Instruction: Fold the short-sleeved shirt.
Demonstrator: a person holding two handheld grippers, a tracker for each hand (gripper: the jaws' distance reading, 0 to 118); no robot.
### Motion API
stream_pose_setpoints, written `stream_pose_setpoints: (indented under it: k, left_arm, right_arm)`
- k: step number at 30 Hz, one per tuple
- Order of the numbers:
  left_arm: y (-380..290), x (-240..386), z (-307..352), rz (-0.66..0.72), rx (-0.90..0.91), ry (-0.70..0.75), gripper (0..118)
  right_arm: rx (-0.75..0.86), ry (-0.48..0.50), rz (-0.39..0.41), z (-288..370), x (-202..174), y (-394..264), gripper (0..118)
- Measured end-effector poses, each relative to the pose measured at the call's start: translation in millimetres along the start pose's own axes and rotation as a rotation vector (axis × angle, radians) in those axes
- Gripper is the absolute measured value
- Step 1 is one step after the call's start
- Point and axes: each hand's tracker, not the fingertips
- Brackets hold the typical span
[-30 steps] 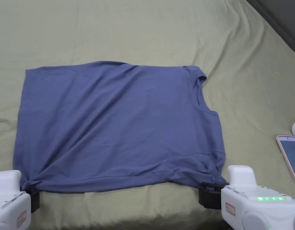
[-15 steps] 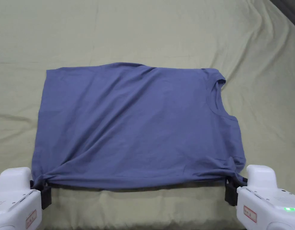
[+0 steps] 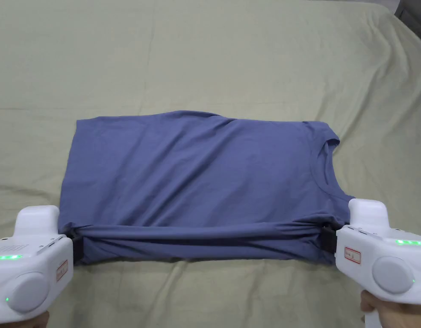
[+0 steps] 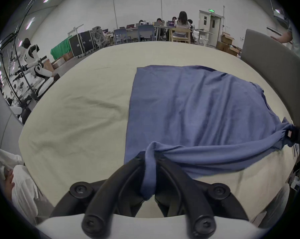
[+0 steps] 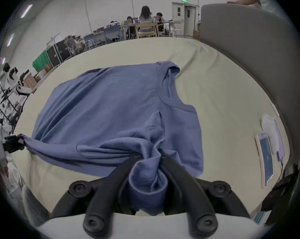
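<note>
A blue short-sleeved shirt (image 3: 196,179) lies sideways on a pale green bed sheet (image 3: 205,55), collar to the right. Its near edge is lifted off the sheet and stretched taut between the two grippers. My left gripper (image 3: 75,247) is shut on the near left corner, the bunched cloth (image 4: 150,165) pinched between its black jaws. My right gripper (image 3: 325,239) is shut on the near right corner, where the sleeve cloth (image 5: 148,163) bunches between its jaws. The far half of the shirt (image 5: 111,96) rests flat on the sheet.
A phone (image 5: 265,158) and a white object (image 5: 271,130) lie on the sheet to the right of the shirt. A grey padded headboard (image 5: 249,53) runs along the right side. Beyond the bed are desks, chairs and seated people (image 4: 180,23).
Both grippers have lifted the shirt's near edge and carried it away from me, over the shirt's body. The head camera has also shifted, so the phone left its view.
</note>
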Motion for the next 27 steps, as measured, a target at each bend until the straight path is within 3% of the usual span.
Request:
stream_pose_setpoints:
  k: [7, 8, 9, 10, 11, 12, 18, 24, 27]
  left_arm:
    - [7, 4, -36, -0.009, -0.024, 0.019, 6]
    - [5, 4, -40, -0.005, -0.025, 0.016, 8]
    - [3, 5, -41, -0.002, -0.028, 0.017, 22]
    - [1, 5, -43, 0.0, -0.043, 0.035, 57]
    - [0, 5, -47, -0.003, -0.092, 0.063, 106]
    - [-1, 4, -51, -0.008, -0.151, 0.091, 111]
    - [-1, -12, -34, 0.137, -0.121, 0.044, 110]
    - [20, -6, 36, 0.022, 0.063, 0.068, 110]
    - [22, 0, 85, -0.025, 0.179, 0.029, 108]
  right_arm:
    - [-0.028, -0.031, 0.02, -35, -8, 7, 15]
    - [-0.029, -0.035, 0.019, -38, -9, 6, 32]
    - [-0.031, -0.038, 0.019, -40, -9, 5, 56]
    - [-0.046, -0.039, 0.02, -43, -9, 5, 88]
    - [-0.063, -0.037, 0.025, -45, -9, 4, 114]
    - [-0.062, -0.033, 0.024, -45, -9, 4, 116]
    - [-0.007, -0.057, 0.047, -27, -9, 10, 114]
    - [0.182, -0.115, 0.038, 40, -13, 21, 114]
    - [0.278, -0.075, 0.022, 86, -20, 18, 114]
